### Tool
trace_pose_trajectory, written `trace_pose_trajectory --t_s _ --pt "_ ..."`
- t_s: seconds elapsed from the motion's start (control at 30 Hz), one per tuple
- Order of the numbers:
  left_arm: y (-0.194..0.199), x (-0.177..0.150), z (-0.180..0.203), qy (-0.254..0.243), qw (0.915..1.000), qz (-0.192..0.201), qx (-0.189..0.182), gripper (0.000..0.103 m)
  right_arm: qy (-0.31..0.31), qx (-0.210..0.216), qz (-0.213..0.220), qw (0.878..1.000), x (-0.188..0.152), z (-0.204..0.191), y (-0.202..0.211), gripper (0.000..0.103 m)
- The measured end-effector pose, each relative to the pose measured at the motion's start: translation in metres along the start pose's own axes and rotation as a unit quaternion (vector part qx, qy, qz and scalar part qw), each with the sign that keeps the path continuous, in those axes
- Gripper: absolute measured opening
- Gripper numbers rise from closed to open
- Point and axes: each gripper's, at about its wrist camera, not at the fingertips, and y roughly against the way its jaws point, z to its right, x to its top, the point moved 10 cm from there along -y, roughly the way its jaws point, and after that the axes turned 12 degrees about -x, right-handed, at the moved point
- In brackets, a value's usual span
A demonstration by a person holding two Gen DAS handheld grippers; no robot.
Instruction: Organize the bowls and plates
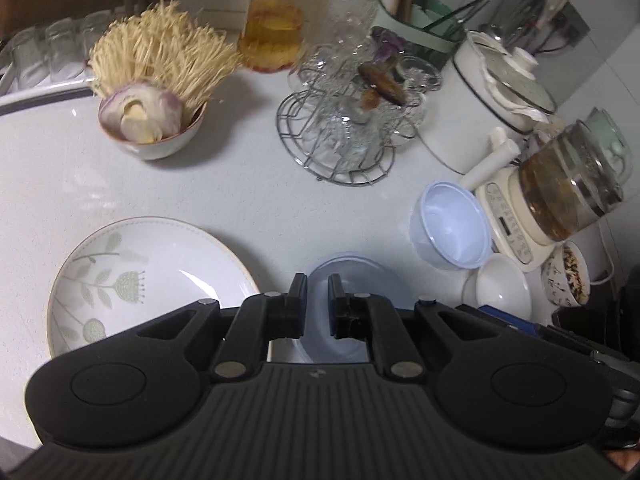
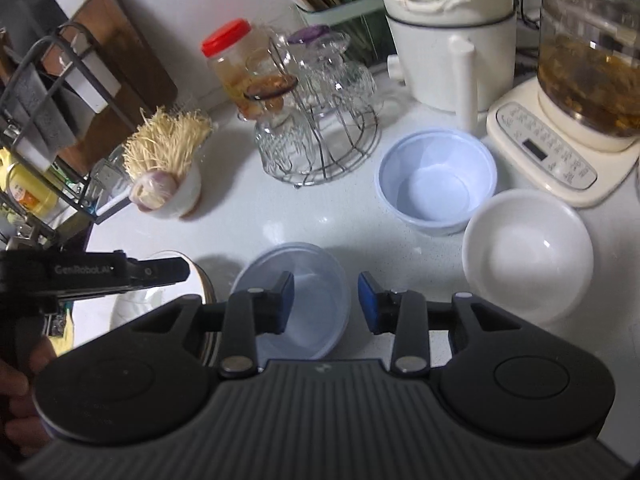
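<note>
A floral plate [image 1: 140,280] lies on the white counter at lower left of the left wrist view. A clear plastic bowl [image 1: 352,280] [image 2: 296,300] sits beside it. My left gripper [image 1: 318,288] hovers over that bowl with a narrow gap between its fingers, holding nothing. My right gripper [image 2: 326,292] is open above the same bowl's right rim. A light blue bowl [image 2: 436,180] [image 1: 452,224] and a white bowl [image 2: 528,256] [image 1: 500,288] stand to the right.
A bowl of enoki and onion [image 1: 152,120], a wire rack of glasses [image 1: 348,120], a red-lidded jar [image 1: 276,20], a white pot [image 2: 448,40], a glass kettle on its base [image 2: 560,152] and a patterned cup [image 1: 566,280] crowd the counter. A dish rack [image 2: 48,120] stands left.
</note>
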Motion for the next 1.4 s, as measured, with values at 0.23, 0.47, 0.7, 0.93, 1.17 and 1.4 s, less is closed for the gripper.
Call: trace_pose_trajectory --t_s 0.23,0.47,0.7,0.93,1.17,1.4 --pt "0.023 0.003 0.022 -0.015 0.9996 0.02 -0.013 0.011 0.007 -0.001 0.045 0.999 0.013 -0.002 0.035 0.039" --pt "0.05 0.007 0.055 -0.024 0.9977 0.054 -0.034 0.011 0.019 0.012 0.075 0.997 0.025 0.001 0.068 0.039" --pt "0.068 0.001 0.067 -0.028 0.9959 0.082 -0.026 0.011 0.037 0.015 0.084 0.996 0.023 0.005 0.082 0.039" --pt "0.073 -0.006 0.062 -0.035 0.9959 0.081 -0.021 0.011 0.036 0.007 0.096 0.995 0.019 0.007 0.091 0.039" --pt "0.067 -0.013 0.049 -0.062 0.9956 0.063 -0.032 0.011 0.015 -0.007 0.083 0.996 0.01 0.0 0.086 0.039" --pt "0.081 -0.011 0.031 -0.092 0.9922 0.062 -0.055 0.011 0.012 -0.032 0.108 0.994 -0.001 -0.014 0.106 0.038"
